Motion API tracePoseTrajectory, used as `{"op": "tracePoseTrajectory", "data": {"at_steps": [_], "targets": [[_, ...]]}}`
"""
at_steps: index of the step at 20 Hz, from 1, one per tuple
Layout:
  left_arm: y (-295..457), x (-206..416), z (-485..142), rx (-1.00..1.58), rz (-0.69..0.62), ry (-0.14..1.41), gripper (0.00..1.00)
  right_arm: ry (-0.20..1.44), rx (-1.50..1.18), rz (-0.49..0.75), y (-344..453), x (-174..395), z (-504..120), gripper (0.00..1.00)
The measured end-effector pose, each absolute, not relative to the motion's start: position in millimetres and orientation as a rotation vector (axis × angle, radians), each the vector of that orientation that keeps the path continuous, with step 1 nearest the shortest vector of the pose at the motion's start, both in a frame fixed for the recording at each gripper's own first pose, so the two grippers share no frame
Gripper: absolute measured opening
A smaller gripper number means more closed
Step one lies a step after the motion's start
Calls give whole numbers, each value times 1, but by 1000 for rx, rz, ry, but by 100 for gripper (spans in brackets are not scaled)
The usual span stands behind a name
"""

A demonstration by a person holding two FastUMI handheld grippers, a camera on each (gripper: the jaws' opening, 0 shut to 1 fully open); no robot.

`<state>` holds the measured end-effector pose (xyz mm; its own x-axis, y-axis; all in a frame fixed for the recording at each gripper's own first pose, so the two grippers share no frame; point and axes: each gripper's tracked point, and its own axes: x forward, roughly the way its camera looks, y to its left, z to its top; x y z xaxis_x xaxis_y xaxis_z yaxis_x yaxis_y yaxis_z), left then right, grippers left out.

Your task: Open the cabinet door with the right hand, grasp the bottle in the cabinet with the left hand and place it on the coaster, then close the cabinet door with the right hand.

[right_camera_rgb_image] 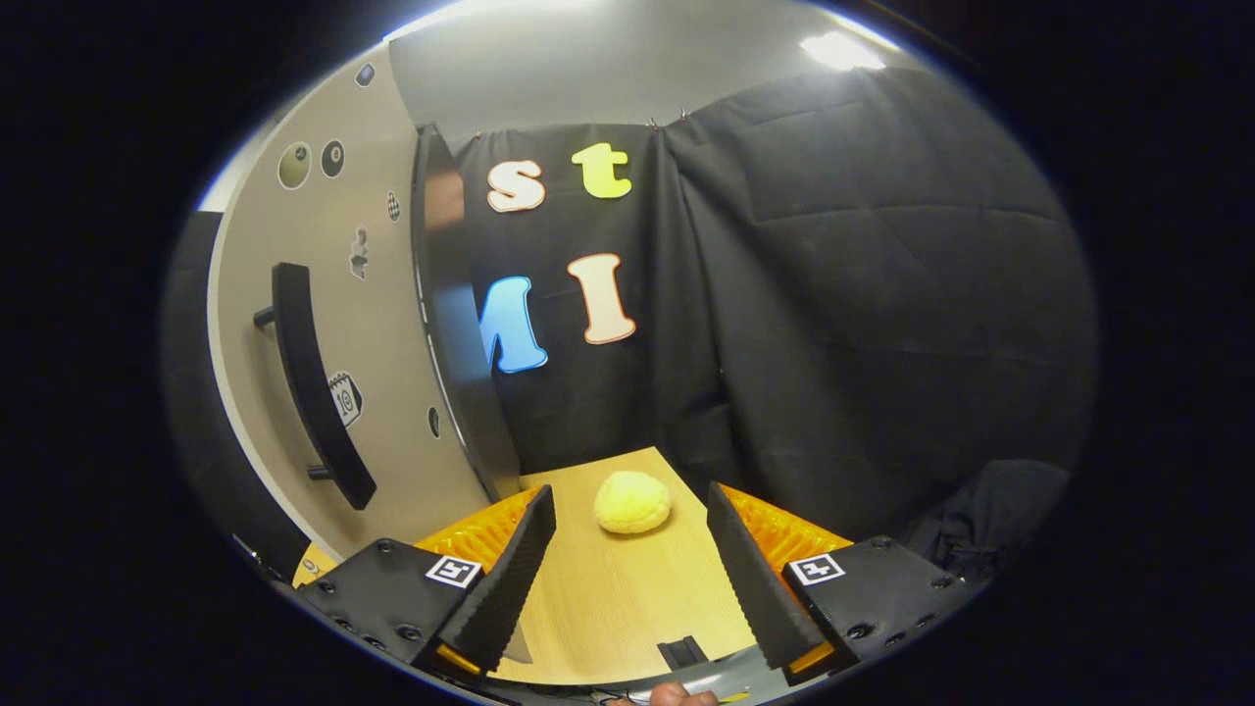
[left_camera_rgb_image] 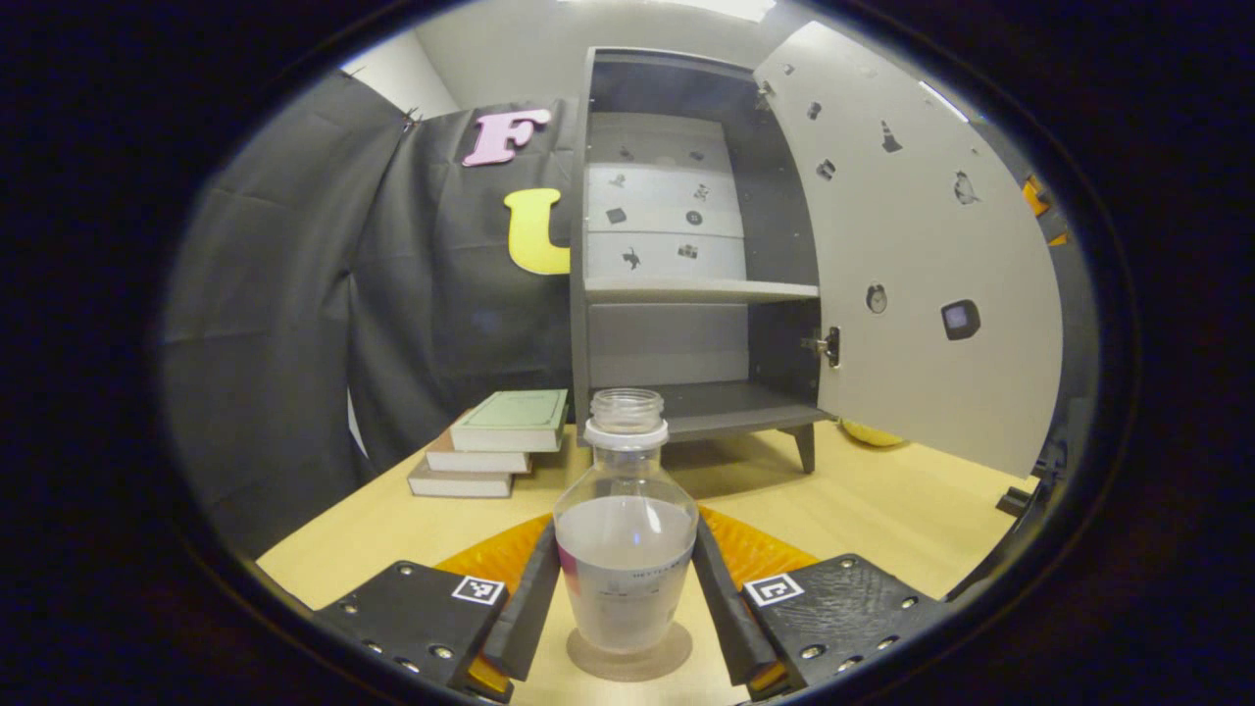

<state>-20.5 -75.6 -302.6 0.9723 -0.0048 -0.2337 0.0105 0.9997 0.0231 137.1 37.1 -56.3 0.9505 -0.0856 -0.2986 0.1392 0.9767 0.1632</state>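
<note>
A clear lidless bottle (left_camera_rgb_image: 626, 579), half full of cloudy liquid, stands upright on a round coaster (left_camera_rgb_image: 675, 655) on the wooden table (left_camera_rgb_image: 882, 510). My left gripper (left_camera_rgb_image: 625, 534) is shut on the bottle, one finger against each side of its wide body. Behind it the grey cabinet (left_camera_rgb_image: 686, 294) stands open with bare shelves, its door (left_camera_rgb_image: 912, 275) swung out to the right. In the right gripper view, my right gripper (right_camera_rgb_image: 628, 493) is open over the table with nothing between its fingers. The door's outer face with its black handle (right_camera_rgb_image: 314, 392) is just to its left.
Three stacked books (left_camera_rgb_image: 490, 446) lie left of the cabinet. A yellow bun-like object (right_camera_rgb_image: 632, 502) sits on the table ahead of the right gripper, and the same yellow object (left_camera_rgb_image: 871, 433) peeks out under the open door. Black cloth walls the booth.
</note>
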Motion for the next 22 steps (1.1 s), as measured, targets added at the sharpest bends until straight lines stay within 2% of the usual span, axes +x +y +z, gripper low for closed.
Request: {"op": "tracePoseTrajectory", "data": {"at_steps": [1, 2, 3, 4, 5, 6, 7, 10, 16, 18, 20, 22], "targets": [[-77, -19, -308, 26, -6, 235, 73, 306, 183, -122, 36, 137, -60, 98], [-78, -19, -313, 36, -7, 239, 72, 315, 184, -126, 35, 138, -63, 92], [-80, -18, -321, 48, -11, 248, 75, 323, 186, -129, 36, 140, -64, 98], [-79, -19, -325, 55, -11, 246, 72, 331, 187, -133, 35, 140, -67, 93], [-81, -21, -329, 59, -16, 248, 75, 338, 186, -132, 37, 141, -68, 93], [-80, -24, -335, 67, -12, 255, 72, 344, 180, -131, 39, 143, -69, 93], [-77, -27, -338, 70, -4, 249, 72, 351, 172, -131, 40, 143, -70, 100], [-71, -34, -341, 42, 17, 256, 75, 365, 171, -129, 44, 144, -75, 98], [-74, -32, -337, 46, 5, 270, 73, 422, 218, -122, 55, 144, -93, 98], [-76, -29, -339, 40, -7, 284, 75, 414, 218, -122, 56, 144, -91, 98], [-76, -26, -331, 42, -9, 282, 84, 413, 205, -117, 58, 145, -92, 98], [-80, -22, -318, 37, -26, 264, 83, 405, 199, -116, 57, 144, -90, 98]]}}
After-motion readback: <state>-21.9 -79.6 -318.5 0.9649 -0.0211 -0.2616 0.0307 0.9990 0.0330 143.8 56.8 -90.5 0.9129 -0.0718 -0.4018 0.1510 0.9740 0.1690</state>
